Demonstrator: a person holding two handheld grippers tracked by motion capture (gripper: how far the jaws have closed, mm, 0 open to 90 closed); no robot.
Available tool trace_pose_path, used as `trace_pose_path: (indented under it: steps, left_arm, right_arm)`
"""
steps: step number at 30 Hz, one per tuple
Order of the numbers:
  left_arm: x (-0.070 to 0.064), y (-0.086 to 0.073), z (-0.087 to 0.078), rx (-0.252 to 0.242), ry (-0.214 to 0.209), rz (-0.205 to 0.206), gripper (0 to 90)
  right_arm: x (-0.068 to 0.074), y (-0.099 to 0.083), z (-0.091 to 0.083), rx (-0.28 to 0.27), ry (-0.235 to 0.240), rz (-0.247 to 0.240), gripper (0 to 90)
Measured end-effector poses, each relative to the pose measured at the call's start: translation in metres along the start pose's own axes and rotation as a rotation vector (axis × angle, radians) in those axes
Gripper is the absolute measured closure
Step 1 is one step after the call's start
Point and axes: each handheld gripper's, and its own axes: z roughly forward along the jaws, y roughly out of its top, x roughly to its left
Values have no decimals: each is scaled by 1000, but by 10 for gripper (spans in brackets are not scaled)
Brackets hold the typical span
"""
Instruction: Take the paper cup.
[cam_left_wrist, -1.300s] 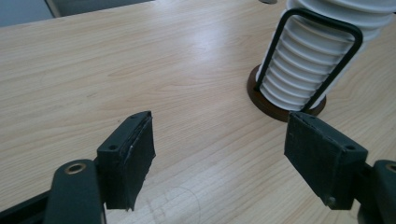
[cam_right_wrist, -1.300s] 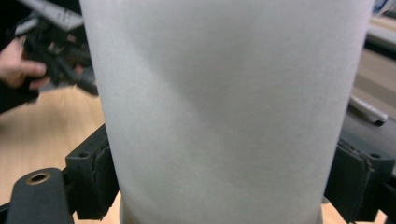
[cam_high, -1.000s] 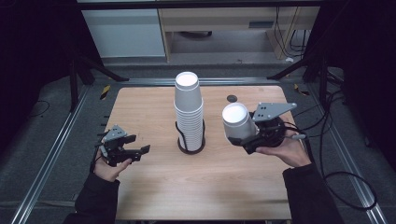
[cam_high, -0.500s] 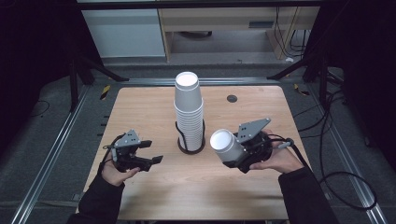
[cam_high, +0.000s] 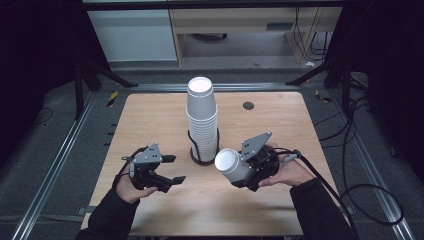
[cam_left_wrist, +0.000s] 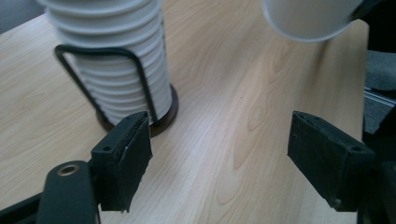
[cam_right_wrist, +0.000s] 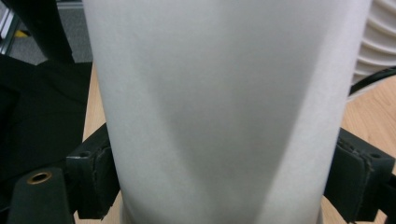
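A tall stack of white paper cups (cam_high: 202, 117) stands in a black wire holder (cam_high: 204, 150) at the table's middle. My right gripper (cam_high: 248, 170) is shut on a single white cup (cam_high: 231, 165), tilted with its base toward the left, just right of the holder. In the right gripper view that cup (cam_right_wrist: 224, 107) sits between both black pads (cam_right_wrist: 93, 172). My left gripper (cam_high: 170, 170) stands open with nothing between its jaws, left of the holder and low over the wood. The left gripper view has the stack (cam_left_wrist: 112, 60) at upper left and the held cup (cam_left_wrist: 310, 18) at upper right.
The wooden table (cam_high: 150, 120) has a small dark round grommet (cam_high: 248, 105) at the back right. Metal rails (cam_high: 55, 165) run along both sides, and cables (cam_high: 360, 165) trail off the right edge. A pale cabinet (cam_high: 135, 35) stands beyond the table.
My right gripper has carried the single cup down and leftward toward the holder's base, tilting it. My left gripper has moved rightward, closer to the holder.
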Motion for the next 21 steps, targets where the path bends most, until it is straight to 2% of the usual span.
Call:
trace_pose_path:
  steps: [5, 9, 14, 21]
  left_arm:
    - [-9, 8, 4, 7, -33, 33, 202]
    - [-13, 15, 6, -2, -65, 44, 194]
    - [-15, 27, 9, -45, -99, 41, 188]
    - [-22, 41, 19, -84, -130, 65, 184]
  right_arm:
    - [1, 5, 6, 14, 16, -10, 134]
    - [1, 9, 12, 19, 30, -23, 134]
    - [0, 12, 17, 22, 44, -24, 134]
    - [0, 16, 22, 19, 54, -28, 134]
